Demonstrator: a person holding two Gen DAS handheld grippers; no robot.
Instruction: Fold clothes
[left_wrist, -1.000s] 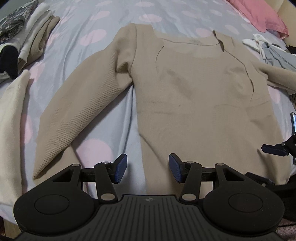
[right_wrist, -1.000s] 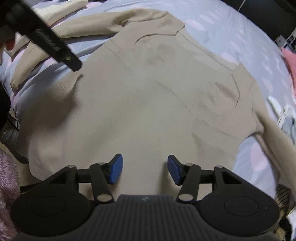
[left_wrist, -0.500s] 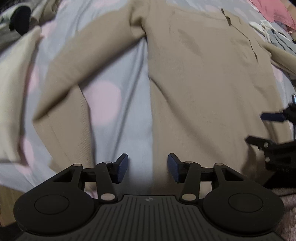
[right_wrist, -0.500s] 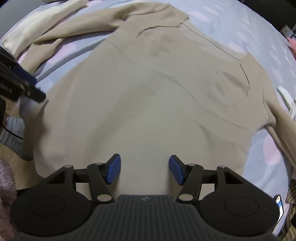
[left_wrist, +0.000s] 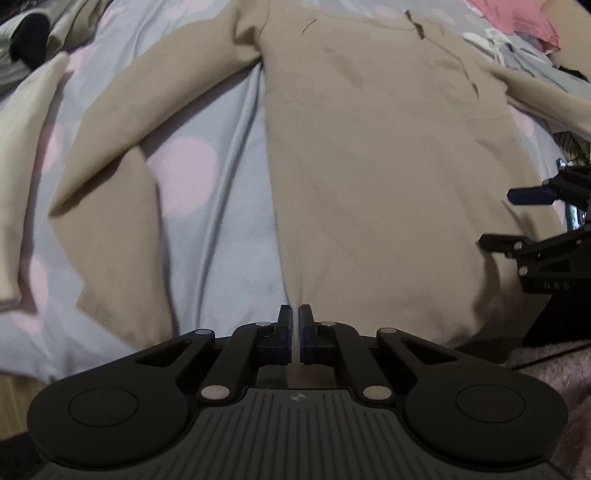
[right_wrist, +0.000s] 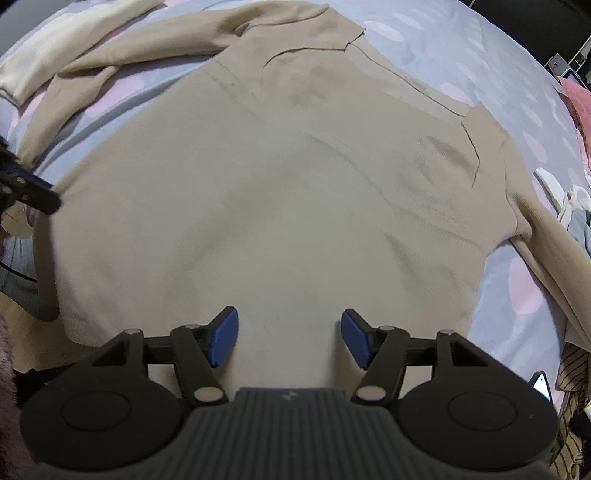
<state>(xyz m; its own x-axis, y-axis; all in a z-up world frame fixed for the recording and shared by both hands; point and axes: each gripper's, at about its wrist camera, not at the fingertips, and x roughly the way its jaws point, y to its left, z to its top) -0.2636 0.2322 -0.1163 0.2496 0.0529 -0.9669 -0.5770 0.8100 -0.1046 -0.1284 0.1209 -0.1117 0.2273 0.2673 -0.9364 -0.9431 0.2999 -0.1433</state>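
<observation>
the beige sweater (left_wrist: 369, 166) lies spread flat, front up, on a bed covered by a grey sheet with pink dots (left_wrist: 207, 206), its neckline toward the far edge of the bed and its hem at the near edge. the left gripper (left_wrist: 294, 332) sits at the near edge over the sweater's hem corner on that side, where the side seam runs down to meet the tips; its jaws have just closed to almost nothing, the two dark pads nearly touching, and the seam edge runs right into the slit between them, though whether cloth is actually pinched there cannot be told from this angle. to the left of that seam one sleeve (left_wrist: 122, 155) runs out across the sheet and doubles back on itself toward the near edge. the other sleeve (left_wrist: 543, 96) stretches off toward the right edge of the bed. the right gripper (right_wrist: 288, 338) hangs over the lower middle of the sweater's body near the hem, its blue pads (right_wrist: 221, 336) standing wide apart and having just eased open a little, with flat fabric showing in the gap and neither pad seen pressing on it. in the left wrist view this gripper shows at the right margin beside the sweater's other side. a cream garment (left_wrist: 22, 177) lies along the left edge of the bed, a pink pillow (left_wrist: 517, 18) sits at the far right corner, and small white and grey clothes (right_wrist: 569, 206) lie just past the right sleeve.
</observation>
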